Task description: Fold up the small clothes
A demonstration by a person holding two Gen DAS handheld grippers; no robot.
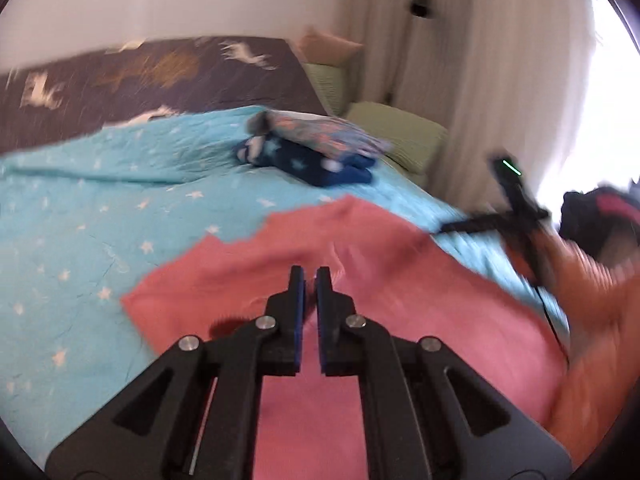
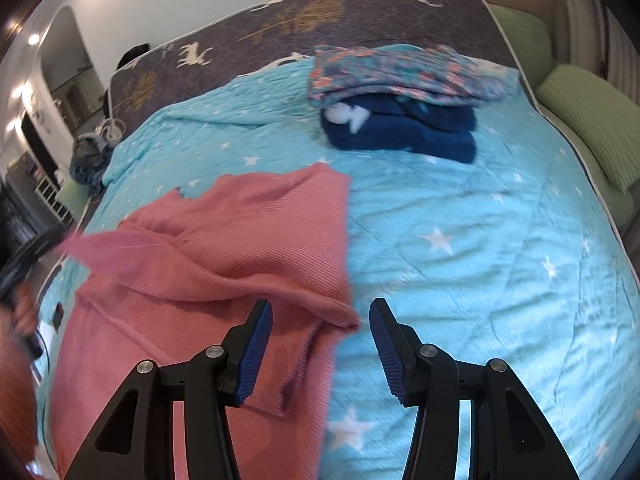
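A pink ribbed knit garment (image 2: 224, 240) lies spread and partly folded over on the turquoise star-print blanket (image 2: 460, 240). It also fills the near part of the left wrist view (image 1: 360, 280). My left gripper (image 1: 311, 276) hovers over the pink garment with its jaws nearly closed and nothing visibly between them. My right gripper (image 2: 320, 308) is open, its jaws on either side of the garment's right folded edge, holding nothing. The right gripper also shows blurred at the right of the left wrist view (image 1: 516, 200).
A stack of folded clothes, a floral piece (image 2: 400, 72) on navy star-print ones (image 2: 404, 128), sits further up the bed. Green pillows (image 2: 592, 120) line the right side. A dark deer-print mattress (image 2: 320, 12) is at the far end. A clothes heap (image 2: 86, 160) lies at the left.
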